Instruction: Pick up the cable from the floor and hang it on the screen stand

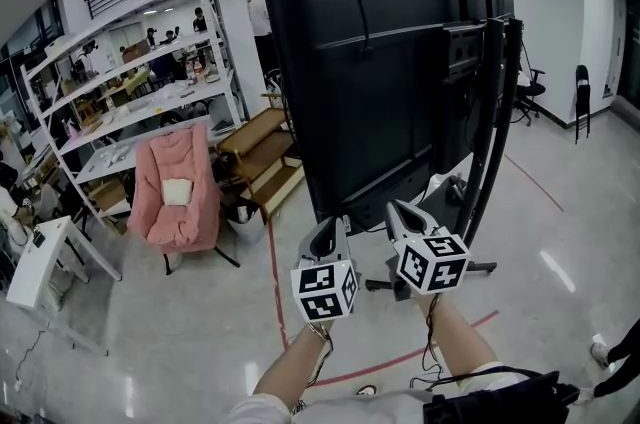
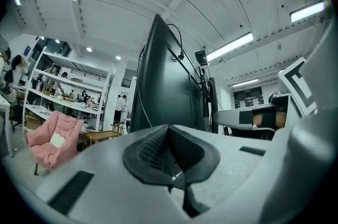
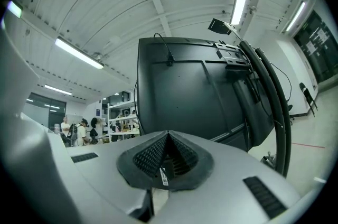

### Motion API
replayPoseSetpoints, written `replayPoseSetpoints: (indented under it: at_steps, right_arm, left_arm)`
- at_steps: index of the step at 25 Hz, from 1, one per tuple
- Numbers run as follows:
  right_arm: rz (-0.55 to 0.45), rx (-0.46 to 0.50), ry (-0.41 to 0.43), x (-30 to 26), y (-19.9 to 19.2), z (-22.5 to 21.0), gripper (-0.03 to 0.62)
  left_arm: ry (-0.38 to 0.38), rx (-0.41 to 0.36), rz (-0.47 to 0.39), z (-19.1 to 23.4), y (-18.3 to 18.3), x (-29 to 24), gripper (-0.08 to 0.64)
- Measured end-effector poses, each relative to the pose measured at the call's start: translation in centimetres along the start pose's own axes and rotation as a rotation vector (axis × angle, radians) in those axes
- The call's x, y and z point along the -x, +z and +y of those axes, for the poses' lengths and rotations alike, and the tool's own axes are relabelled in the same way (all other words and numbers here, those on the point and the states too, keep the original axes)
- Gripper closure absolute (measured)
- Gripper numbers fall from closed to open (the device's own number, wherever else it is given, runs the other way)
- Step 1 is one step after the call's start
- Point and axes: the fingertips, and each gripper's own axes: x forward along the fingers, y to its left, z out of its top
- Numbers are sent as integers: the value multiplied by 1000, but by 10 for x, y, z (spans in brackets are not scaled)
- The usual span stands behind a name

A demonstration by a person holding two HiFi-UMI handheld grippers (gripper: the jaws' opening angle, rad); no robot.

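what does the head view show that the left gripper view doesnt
Only the head view: the red floor line and the stand's base resting on the floor. Only the left gripper view: the left gripper seen along its own jaws, closed with nothing between them. Both: the back of the black screen, the pink chair and the white shelves.

Ahead: back of the screen [image 1: 390, 62] blocks the way, close in front; no passage through.
Right of screen: stand posts [image 1: 497, 132] run up its edge; only narrow gaps between them.
Under screen: low gap above the stand base [image 1: 470, 267].
Left: pink chair [image 1: 178, 187], wooden steps [image 1: 262, 152] and shelving [image 1: 130, 82] crowd that side.
Floor [image 1: 180, 352]: open between chair and stand, and wide open at far right.
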Motion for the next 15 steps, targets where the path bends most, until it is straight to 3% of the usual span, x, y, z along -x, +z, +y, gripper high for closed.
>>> replayPoseSetpoints:
  at_steps: [15]
  right_arm:
    - [9, 25, -7, -10, 1, -10, 575]
  left_arm:
    - [11, 25, -14, 6, 2, -9, 555]
